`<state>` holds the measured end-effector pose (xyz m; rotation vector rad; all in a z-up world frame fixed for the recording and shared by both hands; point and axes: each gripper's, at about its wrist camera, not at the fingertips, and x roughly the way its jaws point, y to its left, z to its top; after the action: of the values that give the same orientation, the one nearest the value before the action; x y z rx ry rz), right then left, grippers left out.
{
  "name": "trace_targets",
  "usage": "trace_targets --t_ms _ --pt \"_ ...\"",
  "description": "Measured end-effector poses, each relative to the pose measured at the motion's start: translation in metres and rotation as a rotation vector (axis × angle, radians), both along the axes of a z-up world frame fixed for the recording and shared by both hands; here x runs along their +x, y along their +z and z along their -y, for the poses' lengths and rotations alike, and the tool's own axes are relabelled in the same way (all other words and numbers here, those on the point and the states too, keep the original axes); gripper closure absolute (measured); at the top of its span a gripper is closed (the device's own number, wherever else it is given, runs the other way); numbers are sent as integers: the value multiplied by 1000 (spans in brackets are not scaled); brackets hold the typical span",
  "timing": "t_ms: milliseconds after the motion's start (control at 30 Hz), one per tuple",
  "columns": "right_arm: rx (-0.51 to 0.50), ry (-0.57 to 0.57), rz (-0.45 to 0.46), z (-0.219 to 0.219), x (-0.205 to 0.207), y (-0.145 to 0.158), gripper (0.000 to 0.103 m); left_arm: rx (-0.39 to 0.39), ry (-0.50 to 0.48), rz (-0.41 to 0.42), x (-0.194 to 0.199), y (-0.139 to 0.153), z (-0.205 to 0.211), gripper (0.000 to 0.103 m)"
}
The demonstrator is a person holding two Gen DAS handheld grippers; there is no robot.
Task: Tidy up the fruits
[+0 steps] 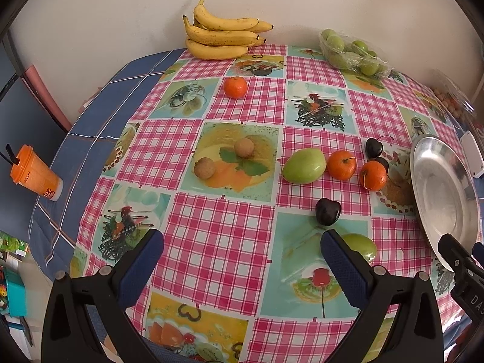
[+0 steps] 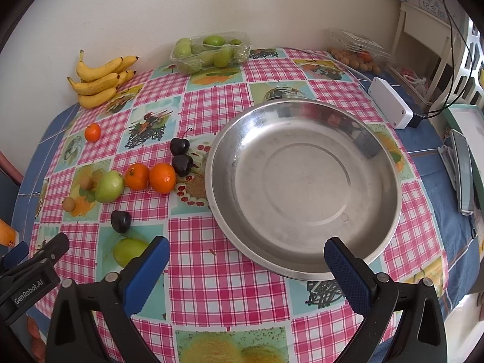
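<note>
My left gripper (image 1: 242, 242) hovers open over the checked tablecloth, nothing between its fingers. Ahead lie two brown longans (image 1: 243, 147), a green fruit (image 1: 304, 165), two tangerines (image 1: 341, 165), dark cherries (image 1: 373, 148) and a single cherry (image 1: 327, 211). Another green fruit (image 1: 363, 246) sits just behind the right finger. A lone tangerine (image 1: 235, 87) lies farther back. My right gripper (image 2: 246, 248) is open at the near rim of an empty metal plate (image 2: 302, 181). The fruits (image 2: 137, 176) lie left of the plate.
Bananas (image 1: 224, 36) and a wrapped tray of green fruits (image 2: 211, 51) stand at the wall. An orange cup (image 1: 36, 172) is at the table's left edge. A white box (image 2: 390, 106), a clear box of longans (image 2: 357, 51) and a phone (image 2: 461, 169) lie on the right.
</note>
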<state>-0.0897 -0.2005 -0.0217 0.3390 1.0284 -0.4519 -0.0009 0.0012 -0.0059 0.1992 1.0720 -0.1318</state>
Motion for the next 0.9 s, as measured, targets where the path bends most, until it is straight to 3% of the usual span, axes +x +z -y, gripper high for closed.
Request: trace_targets --t_ms 900 --pt "3 -1 -10 1 0 -3 0 12 3 -11 -1 -3 0 0"
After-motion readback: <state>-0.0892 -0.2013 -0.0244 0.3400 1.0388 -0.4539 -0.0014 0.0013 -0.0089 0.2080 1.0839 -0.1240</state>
